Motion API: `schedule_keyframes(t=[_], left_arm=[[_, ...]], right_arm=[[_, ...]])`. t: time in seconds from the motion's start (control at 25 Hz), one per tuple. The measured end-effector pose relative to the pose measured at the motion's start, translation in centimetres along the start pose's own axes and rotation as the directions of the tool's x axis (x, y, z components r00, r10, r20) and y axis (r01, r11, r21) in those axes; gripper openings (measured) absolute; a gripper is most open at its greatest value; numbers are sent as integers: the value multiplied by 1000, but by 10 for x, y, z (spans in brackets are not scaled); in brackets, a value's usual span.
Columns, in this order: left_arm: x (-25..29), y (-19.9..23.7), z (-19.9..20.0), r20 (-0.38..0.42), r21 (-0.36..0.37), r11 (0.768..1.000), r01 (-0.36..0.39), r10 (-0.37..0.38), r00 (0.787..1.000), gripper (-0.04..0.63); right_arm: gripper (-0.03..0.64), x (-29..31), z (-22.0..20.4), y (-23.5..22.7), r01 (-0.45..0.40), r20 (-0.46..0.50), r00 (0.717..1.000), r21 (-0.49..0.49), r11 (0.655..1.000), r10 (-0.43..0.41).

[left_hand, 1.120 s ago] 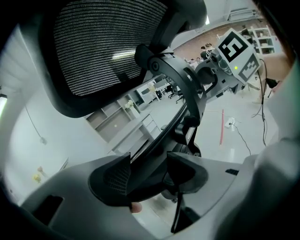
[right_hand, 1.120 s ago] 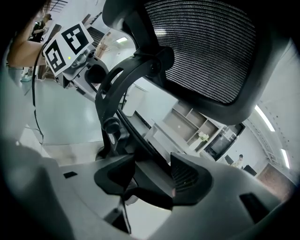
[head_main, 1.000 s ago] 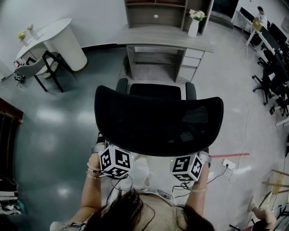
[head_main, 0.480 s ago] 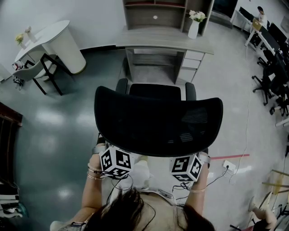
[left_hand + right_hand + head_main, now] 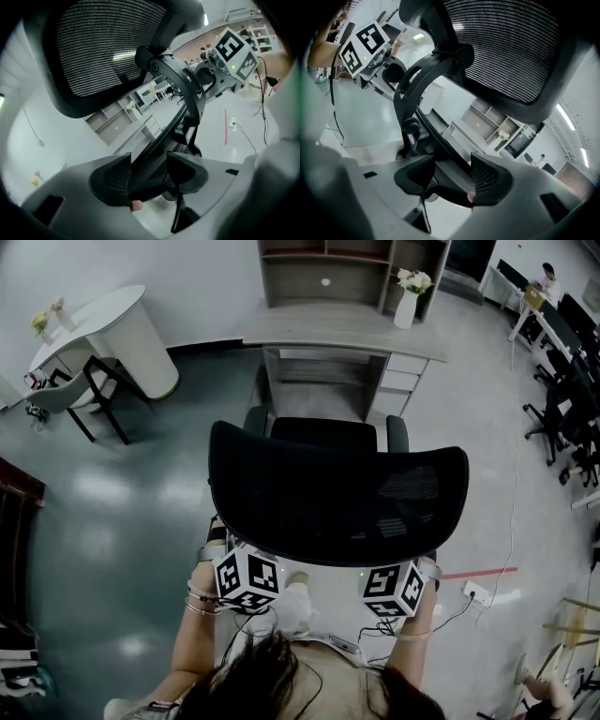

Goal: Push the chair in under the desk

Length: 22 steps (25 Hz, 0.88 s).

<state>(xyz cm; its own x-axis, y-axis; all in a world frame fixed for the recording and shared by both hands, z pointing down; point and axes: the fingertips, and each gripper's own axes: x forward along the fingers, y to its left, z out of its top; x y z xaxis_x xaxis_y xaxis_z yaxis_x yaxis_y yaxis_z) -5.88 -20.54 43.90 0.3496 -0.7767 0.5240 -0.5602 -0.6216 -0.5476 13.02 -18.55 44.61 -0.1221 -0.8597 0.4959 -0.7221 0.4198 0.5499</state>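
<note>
Left hand-held gripper [image 5: 149, 164]: closed on the dark rear frame bar of the office chair [image 5: 337, 493], which fills the gap between the two jaws; its marker cube [image 5: 247, 580] is seen just below the backrest's left lower edge.
Right hand-held gripper [image 5: 452, 166]: likewise clamped on the chair's rear frame, the bar being held between both jaws; its marker cube [image 5: 391, 589] is seen under the backrest's right lower edge.
Floor [image 5: 112, 493]: glossy, dark grey-green at the left and pale at the right.
Surface [image 5: 342, 326]: a grey desk with drawers on its right side and an open kneehole; it is placed at the top of the head view.
Shelf unit [image 5: 347, 268]: set behind the surface, against the wall.
Office chair: black, with a mesh backrest; it is stood on the floor facing the surface, with the armrests [image 5: 255, 418] just before the kneehole and the seat not under the top.
White rounded table [image 5: 131, 320]: placed well apart at the left, with a small dark-legged chair [image 5: 80, 390] beside it.
Vase [image 5: 406, 307]: white, upright on the surface's right end, with pale flowers in it.
Red tape line [image 5: 478, 571]: laid on the floor at the right, near a floor socket [image 5: 475, 585].
</note>
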Motion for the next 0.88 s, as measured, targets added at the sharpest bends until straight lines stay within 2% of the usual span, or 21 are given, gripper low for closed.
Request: schedule_keyframes(t=[0.88], left_arm=[[43,44,0,29,9,999,34,-34,999,235]], right_arm=[[235,52,23,-19,10,-49,999,16,1000,-9]])
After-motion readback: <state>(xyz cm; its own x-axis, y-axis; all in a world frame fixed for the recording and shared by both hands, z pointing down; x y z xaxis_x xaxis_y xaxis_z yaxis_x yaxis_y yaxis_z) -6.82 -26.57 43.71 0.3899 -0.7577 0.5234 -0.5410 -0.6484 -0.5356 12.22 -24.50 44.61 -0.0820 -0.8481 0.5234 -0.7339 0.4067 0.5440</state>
